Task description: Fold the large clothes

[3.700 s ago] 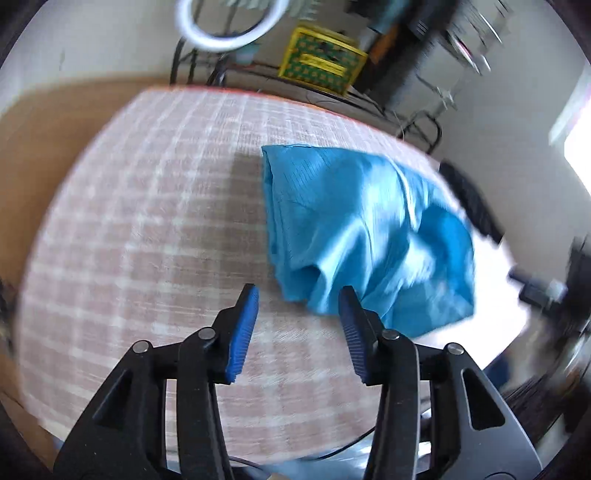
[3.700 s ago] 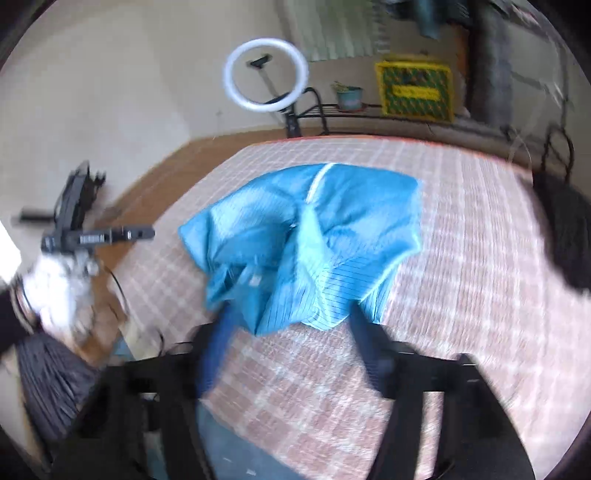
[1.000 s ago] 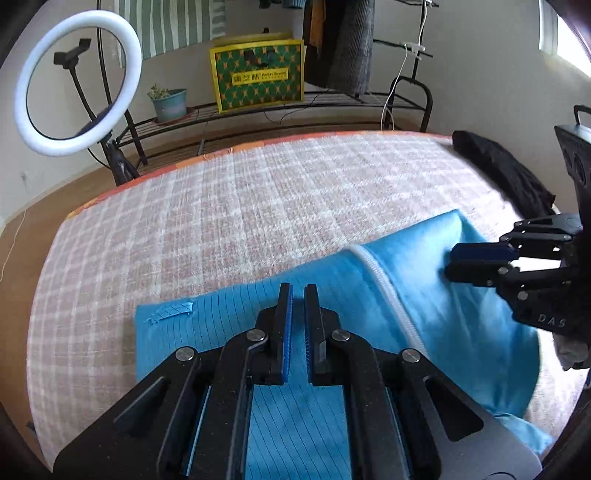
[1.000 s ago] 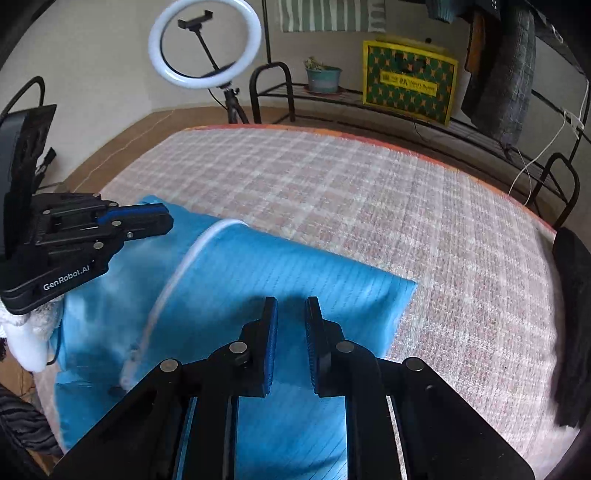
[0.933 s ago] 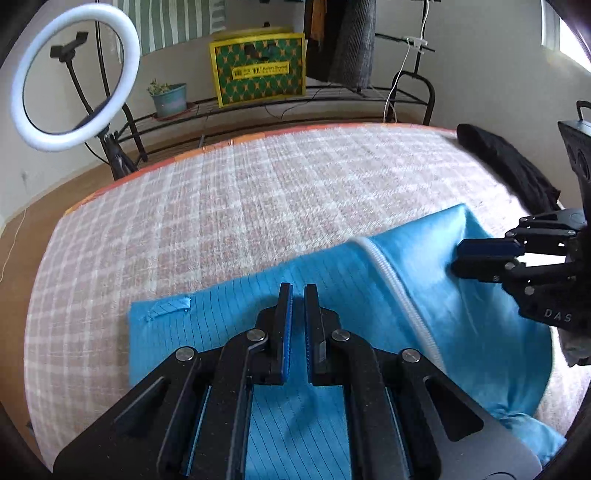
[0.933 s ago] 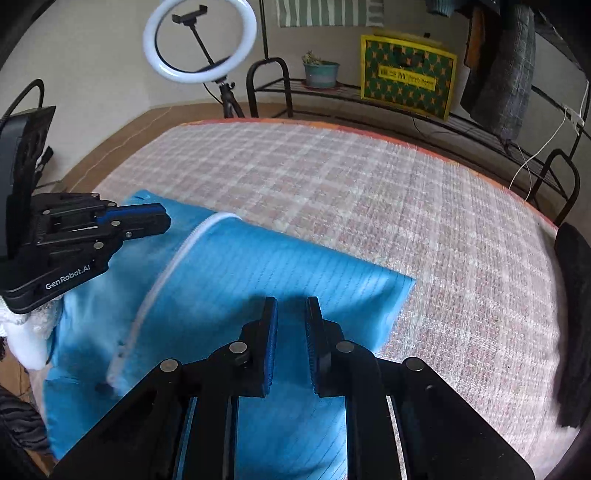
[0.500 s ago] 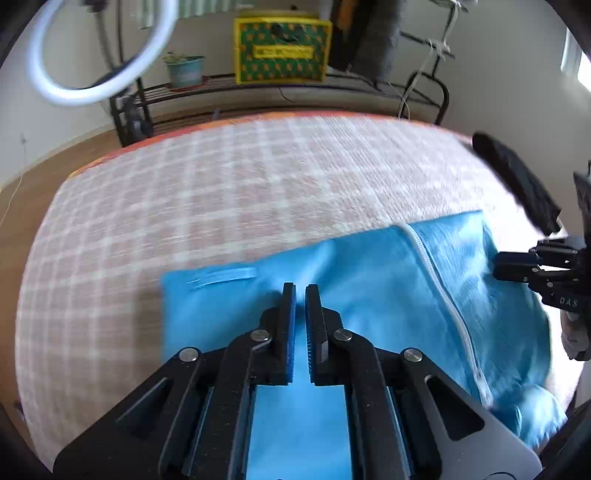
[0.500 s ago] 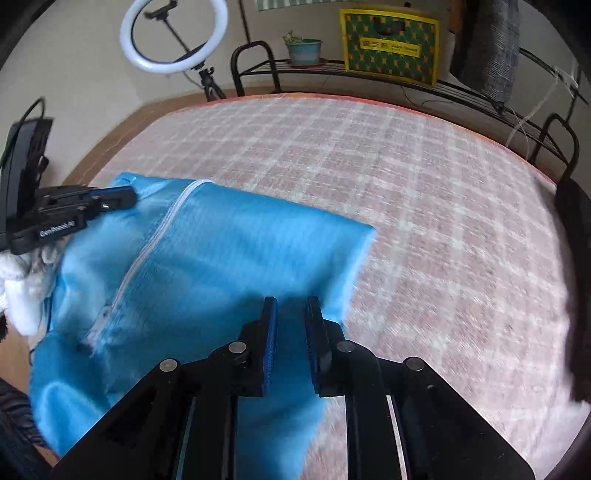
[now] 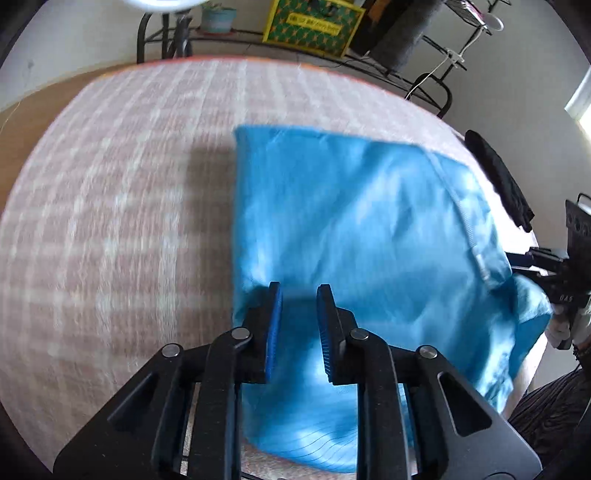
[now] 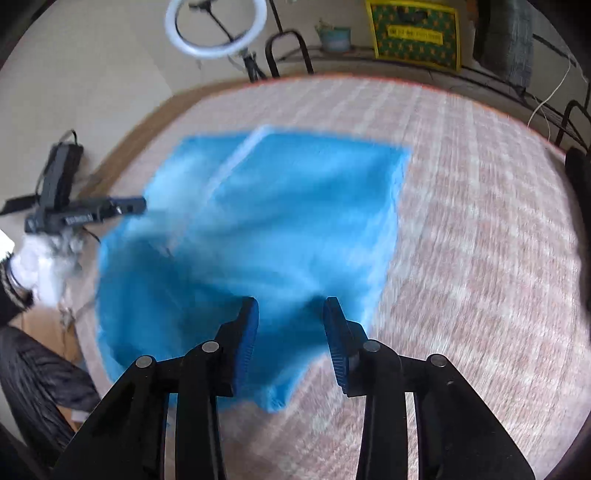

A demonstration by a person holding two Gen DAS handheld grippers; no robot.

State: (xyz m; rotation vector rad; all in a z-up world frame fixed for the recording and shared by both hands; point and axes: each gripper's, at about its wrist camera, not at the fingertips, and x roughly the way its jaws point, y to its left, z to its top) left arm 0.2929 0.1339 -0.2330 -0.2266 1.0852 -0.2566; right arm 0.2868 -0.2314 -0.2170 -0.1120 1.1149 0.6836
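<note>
A large bright blue garment [image 9: 351,221] with a white zipper line lies spread on the pink plaid bed cover [image 9: 110,221]. It also shows in the right wrist view [image 10: 266,229]. My left gripper [image 9: 298,295] is open and empty, its jaws over the garment's near left edge. My right gripper [image 10: 291,308] is open and empty, its jaws over the garment's near right part. The right gripper also shows at the right edge of the left wrist view [image 9: 546,266], and the left gripper shows at the left of the right wrist view [image 10: 92,212]. Both views are motion-blurred.
A black cloth [image 9: 498,181] lies at the bed's right edge. Behind the bed stand a ring light [image 10: 216,27], a metal rack [image 10: 291,51], a yellow-green bag [image 10: 412,31] and a potted plant [image 10: 334,35]. Wooden floor [image 9: 29,122] lies left of the bed.
Both grippers have opened and let go of the blue garment, which now lies spread on the bed. Both have pulled back from it.
</note>
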